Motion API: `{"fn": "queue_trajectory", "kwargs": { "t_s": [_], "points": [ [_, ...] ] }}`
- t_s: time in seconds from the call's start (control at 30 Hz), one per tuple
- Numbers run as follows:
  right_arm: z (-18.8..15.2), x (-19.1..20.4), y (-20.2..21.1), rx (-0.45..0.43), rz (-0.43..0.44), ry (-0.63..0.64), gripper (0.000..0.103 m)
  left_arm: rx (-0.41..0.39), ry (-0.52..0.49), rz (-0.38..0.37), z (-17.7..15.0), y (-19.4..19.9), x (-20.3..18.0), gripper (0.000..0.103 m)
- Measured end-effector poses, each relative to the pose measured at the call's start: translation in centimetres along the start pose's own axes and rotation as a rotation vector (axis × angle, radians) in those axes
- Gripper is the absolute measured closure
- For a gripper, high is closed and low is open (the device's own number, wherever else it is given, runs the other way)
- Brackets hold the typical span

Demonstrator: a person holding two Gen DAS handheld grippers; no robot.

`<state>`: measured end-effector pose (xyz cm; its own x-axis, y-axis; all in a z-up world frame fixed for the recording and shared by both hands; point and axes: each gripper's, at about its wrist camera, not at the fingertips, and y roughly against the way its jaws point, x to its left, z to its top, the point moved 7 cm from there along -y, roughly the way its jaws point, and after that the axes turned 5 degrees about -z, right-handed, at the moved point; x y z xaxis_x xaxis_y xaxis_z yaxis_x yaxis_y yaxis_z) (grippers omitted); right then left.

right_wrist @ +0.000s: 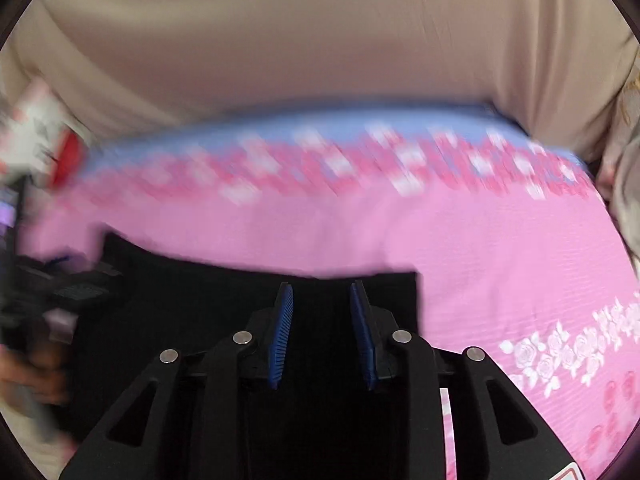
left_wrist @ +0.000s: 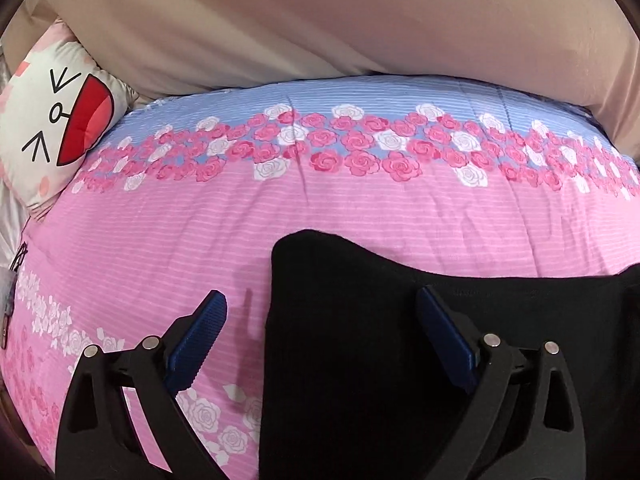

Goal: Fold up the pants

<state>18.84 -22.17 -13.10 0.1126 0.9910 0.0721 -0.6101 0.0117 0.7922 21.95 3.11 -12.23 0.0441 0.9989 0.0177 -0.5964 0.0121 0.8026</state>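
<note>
Left wrist view, nearest the lens: the left gripper (left_wrist: 320, 312) stood wide open, its left pad (left_wrist: 198, 340) over bare pink bedspread (left_wrist: 360, 208) and its right pad (left_wrist: 444, 332) over the black pants (left_wrist: 360, 360), so the cloth's left edge ran between the jaws with nothing pinched. The pants filled the lower right of that frame, their upper left corner lying flat on the spread. Beyond them ran a band of printed roses (left_wrist: 352, 152), a cartoon pillow (left_wrist: 60, 128) at upper left, and a beige wall (left_wrist: 320, 20) behind.

Right wrist view, blurred: the right gripper (right_wrist: 322, 300) had its jaws drawn close but a clear gap showed between the pads, and it hung over the pants' far edge; whether cloth was caught I could not tell. The pants lay across the lower middle, their right corner just beyond the jaws.

By my reading, a fold had been laid and the left claw had let go. Next move probably called for seating both grippers on one edge, pinching firmly, and carrying it over evenly.
</note>
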Motion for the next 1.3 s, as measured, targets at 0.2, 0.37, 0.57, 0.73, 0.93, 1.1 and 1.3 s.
{"fn": "queue_trajectory", "kwargs": {
  "t_s": [0.2,0.37,0.57,0.73,0.93,1.1,1.3],
  "points": [
    [-0.9,1.5,5.5,-0.125,0.101,0.000,0.074,-0.012,-0.022,0.023,0.3,-0.2,0.4,0.009],
    [-4.0,-0.5,5.9,-0.069,0.119,-0.095,0.078,-0.034,-0.048,0.053,0.2,0.9,-0.1,0.010],
    [-6.6,0.8,9.4,-0.121,0.072,0.064,0.078,-0.071,-0.061,0.009,-1.6,4.8,-0.5,0.010],
    [-8.9,-1.6,9.8,-0.104,0.145,-0.048,0.081,-0.034,-0.086,-0.096,-6.3,7.5,-1.5,0.010],
    [-11.1,-5.0,12.3,-0.124,0.011,0.001,0.051,-0.014,-0.119,-0.106,-10.9,8.8,-0.9,0.007],
    [-15.1,-5.7,11.4,-0.050,-0.026,0.046,0.051,0.018,-0.086,-0.111,-12.4,8.5,0.1,0.005],
    [-14.4,-3.8,9.3,-0.052,-0.082,0.123,0.051,0.012,-0.113,-0.108,-13.0,9.3,-0.5,0.005]
  ]
}}
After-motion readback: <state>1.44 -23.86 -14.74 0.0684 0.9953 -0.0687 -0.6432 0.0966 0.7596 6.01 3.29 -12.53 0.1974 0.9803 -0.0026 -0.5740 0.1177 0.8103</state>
